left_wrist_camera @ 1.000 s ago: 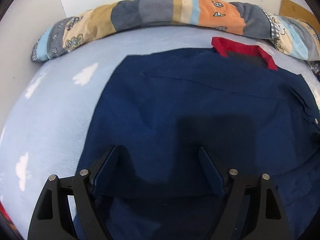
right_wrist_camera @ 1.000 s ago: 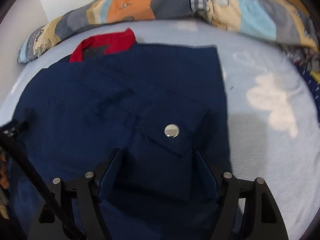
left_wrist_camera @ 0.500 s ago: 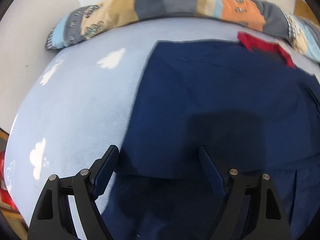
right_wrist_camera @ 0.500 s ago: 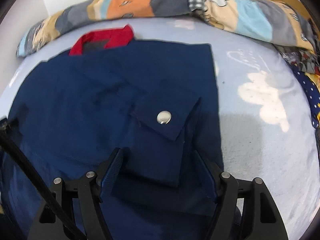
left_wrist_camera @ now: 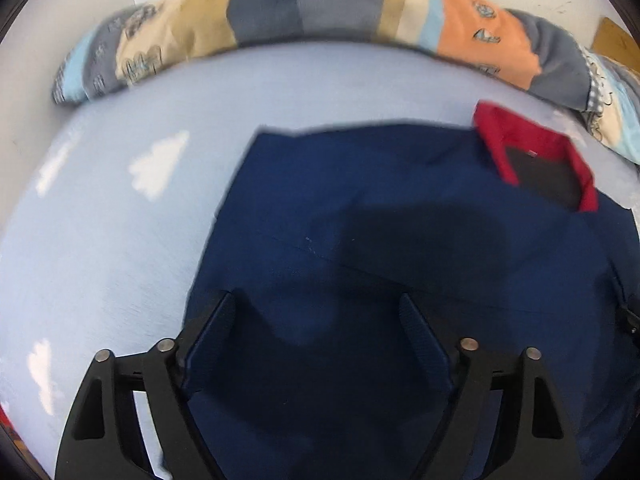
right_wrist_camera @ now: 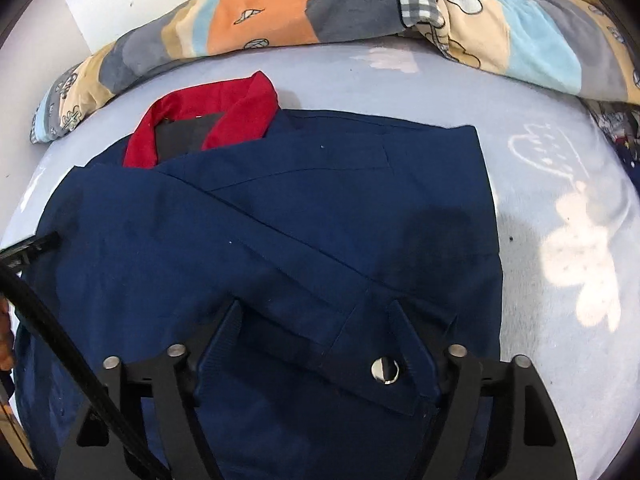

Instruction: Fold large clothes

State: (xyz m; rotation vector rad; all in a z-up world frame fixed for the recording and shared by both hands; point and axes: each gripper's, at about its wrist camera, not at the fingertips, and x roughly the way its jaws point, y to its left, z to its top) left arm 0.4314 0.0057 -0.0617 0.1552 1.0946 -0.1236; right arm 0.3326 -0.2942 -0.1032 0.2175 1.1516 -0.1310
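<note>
A navy blue jacket (left_wrist_camera: 400, 240) with a red collar (left_wrist_camera: 536, 144) lies flat on the light blue bed sheet (left_wrist_camera: 100, 240). My left gripper (left_wrist_camera: 316, 312) is open above the jacket's left part, holding nothing. In the right wrist view the jacket (right_wrist_camera: 280, 220) has its sides folded inward, red collar (right_wrist_camera: 224, 116) at the far side. My right gripper (right_wrist_camera: 316, 320) is open over a folded sleeve cuff with a metal snap button (right_wrist_camera: 385, 369) that lies between its fingers.
A rolled patchwork blanket (left_wrist_camera: 320, 8) runs along the far edge of the bed against a white wall; it also shows in the right wrist view (right_wrist_camera: 360, 12). White cloud prints (right_wrist_camera: 580, 264) mark the sheet. Dark patterned cloth (right_wrist_camera: 624, 140) lies at the right edge.
The right gripper has moved forward over the jacket, so the snap-button cuff now lies between its fingers. The left gripper has shifted back to the right over the jacket.
</note>
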